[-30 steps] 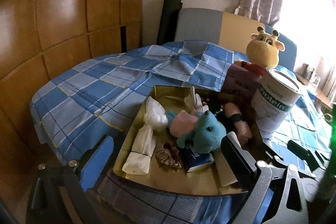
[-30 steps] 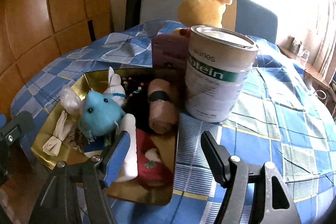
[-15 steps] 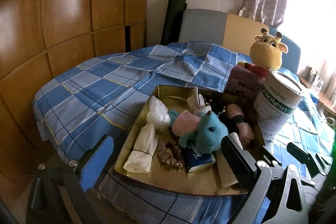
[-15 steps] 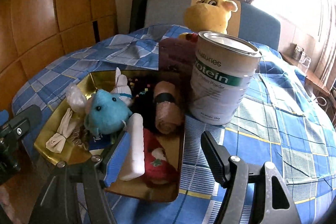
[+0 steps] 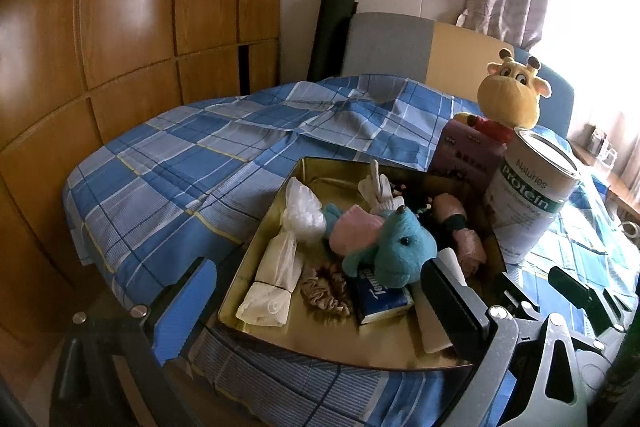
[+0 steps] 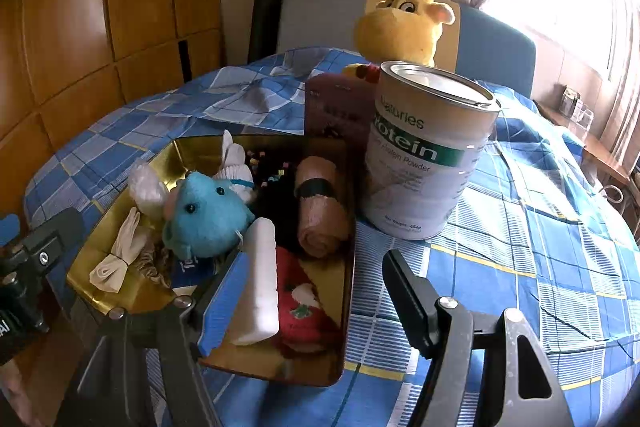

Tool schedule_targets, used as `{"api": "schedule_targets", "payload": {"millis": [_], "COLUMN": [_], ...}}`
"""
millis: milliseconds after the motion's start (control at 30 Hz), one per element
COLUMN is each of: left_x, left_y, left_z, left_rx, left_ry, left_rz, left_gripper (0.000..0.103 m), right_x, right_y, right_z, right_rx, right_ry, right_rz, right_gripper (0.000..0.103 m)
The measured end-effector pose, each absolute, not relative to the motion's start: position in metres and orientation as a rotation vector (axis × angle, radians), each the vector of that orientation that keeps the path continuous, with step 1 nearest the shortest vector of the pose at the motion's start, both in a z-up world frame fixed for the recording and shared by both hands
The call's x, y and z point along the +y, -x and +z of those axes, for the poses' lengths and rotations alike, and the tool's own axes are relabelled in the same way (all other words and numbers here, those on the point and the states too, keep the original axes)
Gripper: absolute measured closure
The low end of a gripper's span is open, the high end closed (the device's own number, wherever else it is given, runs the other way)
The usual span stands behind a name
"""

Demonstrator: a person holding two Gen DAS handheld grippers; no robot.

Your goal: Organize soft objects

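Note:
A gold tray [image 5: 320, 347] [image 6: 348, 211] on the blue checked tablecloth holds a teal plush elephant [image 5: 394, 245] [image 6: 204, 215], white folded cloths [image 5: 276, 275], a brown scrunchie [image 5: 326, 293], a tissue pack [image 5: 380, 301], a rolled pink towel [image 6: 320, 211], a white roll [image 6: 260, 279] and a red plush [image 6: 304, 307]. My left gripper [image 5: 316, 303] is open and empty, held at the tray's near edge. My right gripper [image 6: 316, 299] is open and empty over the tray's near right corner.
A white protein can [image 6: 424, 155] [image 5: 528, 195] stands right of the tray, beside a purple box [image 6: 336, 107]. A yellow giraffe plush [image 6: 400, 23] [image 5: 510, 95] sits behind them. Wooden wall panels stand to the left, a chair back behind the table.
Both grippers have drawn back and risen slightly, so the tray and can look a little farther away. Nothing on the table has moved.

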State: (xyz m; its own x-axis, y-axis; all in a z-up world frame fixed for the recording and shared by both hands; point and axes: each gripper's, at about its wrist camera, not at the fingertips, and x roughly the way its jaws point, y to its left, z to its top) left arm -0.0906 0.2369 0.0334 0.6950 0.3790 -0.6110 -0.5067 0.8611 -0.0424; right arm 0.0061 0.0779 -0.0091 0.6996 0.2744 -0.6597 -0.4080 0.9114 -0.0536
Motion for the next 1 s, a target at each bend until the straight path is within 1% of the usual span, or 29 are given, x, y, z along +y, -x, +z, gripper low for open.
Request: {"api": "schedule_targets", "payload": {"millis": [1000], "left_x": [0.2371], "left_y": [0.0937], "left_z": [0.0329], "left_rx": [0.643], "left_ry": [0.220], "left_rz": [0.497], "left_gripper": [0.000], "right_x": [0.0795], "right_y": [-0.0046], "right_z": [-0.0082], "right_rx": [0.700], "right_ry": [0.197], "right_rz": [0.385], "right_gripper": [0.032]}}
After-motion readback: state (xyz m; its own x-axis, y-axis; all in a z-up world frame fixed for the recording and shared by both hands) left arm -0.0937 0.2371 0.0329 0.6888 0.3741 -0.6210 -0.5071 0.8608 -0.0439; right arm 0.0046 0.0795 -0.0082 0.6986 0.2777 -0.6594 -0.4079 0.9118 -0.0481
